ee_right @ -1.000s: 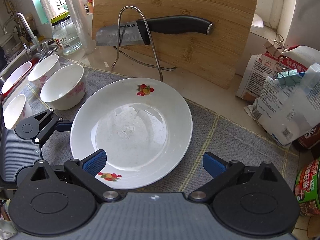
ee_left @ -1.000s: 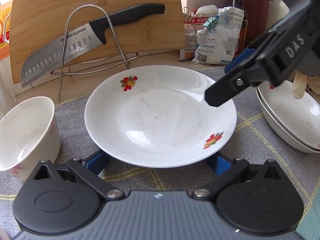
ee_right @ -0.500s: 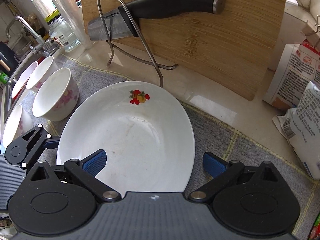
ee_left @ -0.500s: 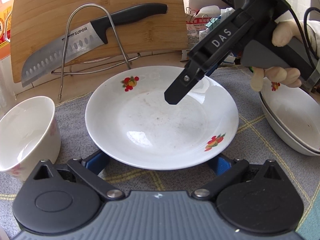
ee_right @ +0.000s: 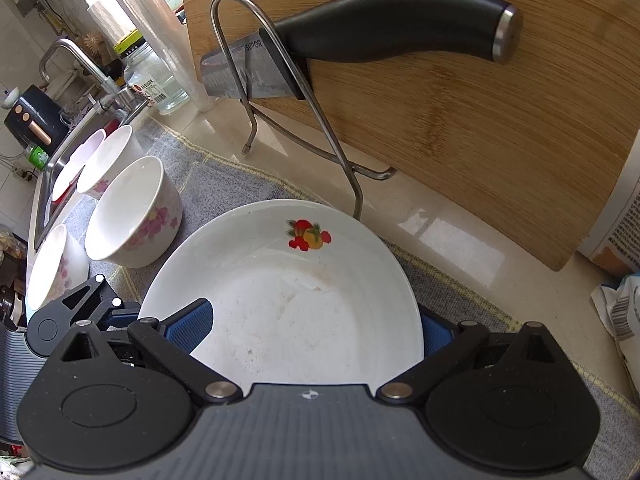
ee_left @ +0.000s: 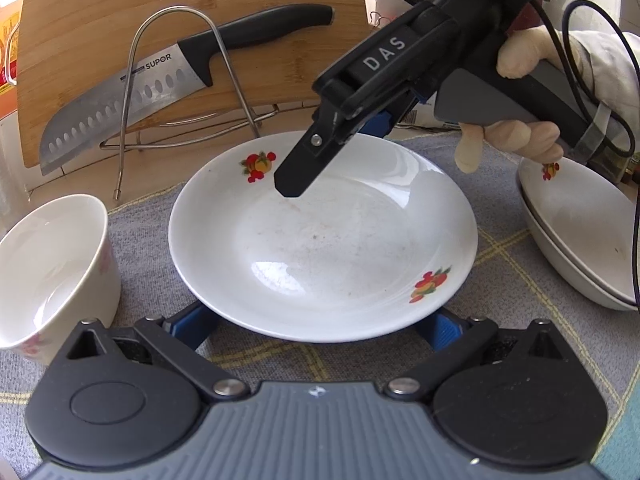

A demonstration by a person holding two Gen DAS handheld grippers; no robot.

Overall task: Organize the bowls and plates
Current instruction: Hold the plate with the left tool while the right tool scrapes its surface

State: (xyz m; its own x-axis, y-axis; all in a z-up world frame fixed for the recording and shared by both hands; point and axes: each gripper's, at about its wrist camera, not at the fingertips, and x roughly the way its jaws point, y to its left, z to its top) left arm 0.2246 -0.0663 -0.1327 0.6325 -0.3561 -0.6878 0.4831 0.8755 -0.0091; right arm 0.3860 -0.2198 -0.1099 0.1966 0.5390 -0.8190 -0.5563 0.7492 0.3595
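The left hand-held gripper [ee_left: 320,322] is spread wide, gripping nothing, its blue pads beneath the near rim of the white fruit-print plate [ee_left: 324,248], which lies flat on the grey mat [ee_left: 140,240] on the counter [ee_right: 440,236]. The right hand-held gripper [ee_right: 308,326], marked "DAS", is also wide open, straddling the plate's right edge. Behind, a "SUPOR" knife [ee_left: 160,92] rests against a bamboo cutting board [ee_left: 100,20].

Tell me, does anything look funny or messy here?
Yes. The white plate has brownish smudges and specks across its middle, so it looks unwashed. Also, a big knife hangs bare-bladed through the wire rack against the cutting board, close behind the plate.
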